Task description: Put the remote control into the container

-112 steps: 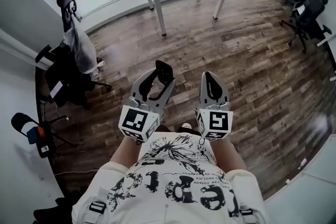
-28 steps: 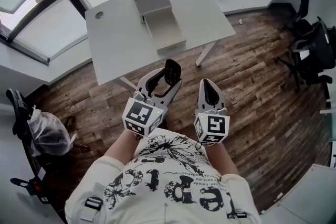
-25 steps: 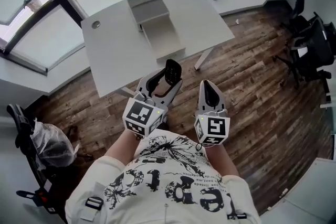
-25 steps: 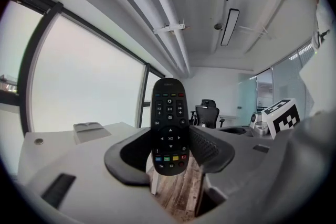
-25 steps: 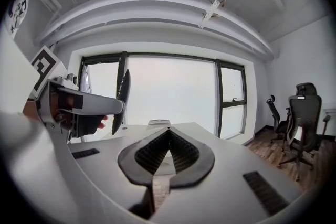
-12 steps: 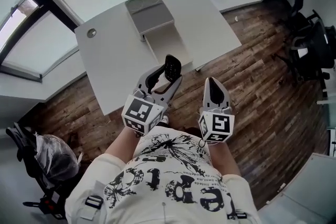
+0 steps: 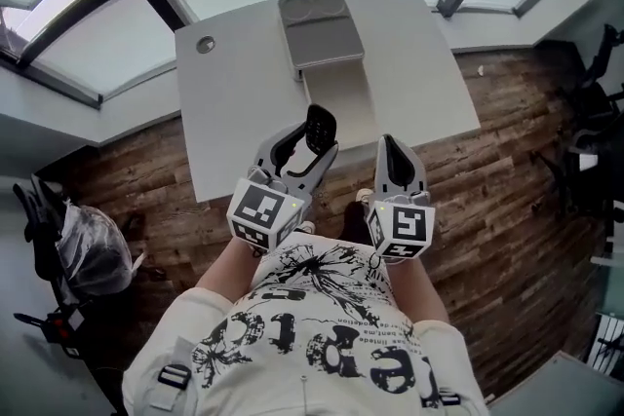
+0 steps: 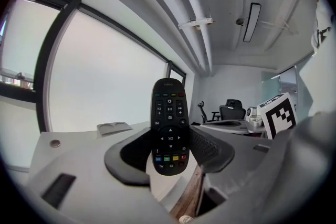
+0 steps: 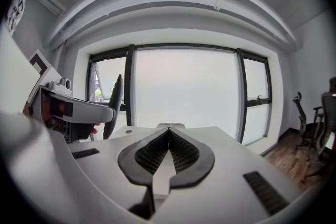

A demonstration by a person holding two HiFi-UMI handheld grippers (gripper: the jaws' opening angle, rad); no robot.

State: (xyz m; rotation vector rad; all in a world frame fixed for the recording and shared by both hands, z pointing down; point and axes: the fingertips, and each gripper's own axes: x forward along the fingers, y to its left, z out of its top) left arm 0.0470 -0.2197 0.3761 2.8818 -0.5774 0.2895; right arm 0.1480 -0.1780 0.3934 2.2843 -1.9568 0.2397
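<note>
The table [image 7: 234, 102] lies bare left and right of the container [image 7: 338, 102] (its lid [image 7: 320, 24] at the far end).

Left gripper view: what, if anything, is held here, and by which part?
The left gripper clamps the black remote control by its lower half, side to side; the right gripper is shut, empty.

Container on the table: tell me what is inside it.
The open container shows a bare floor with nothing on it. Its near left corner is hidden behind the remote control clamped in the left gripper, so that corner cannot be checked.
</note>
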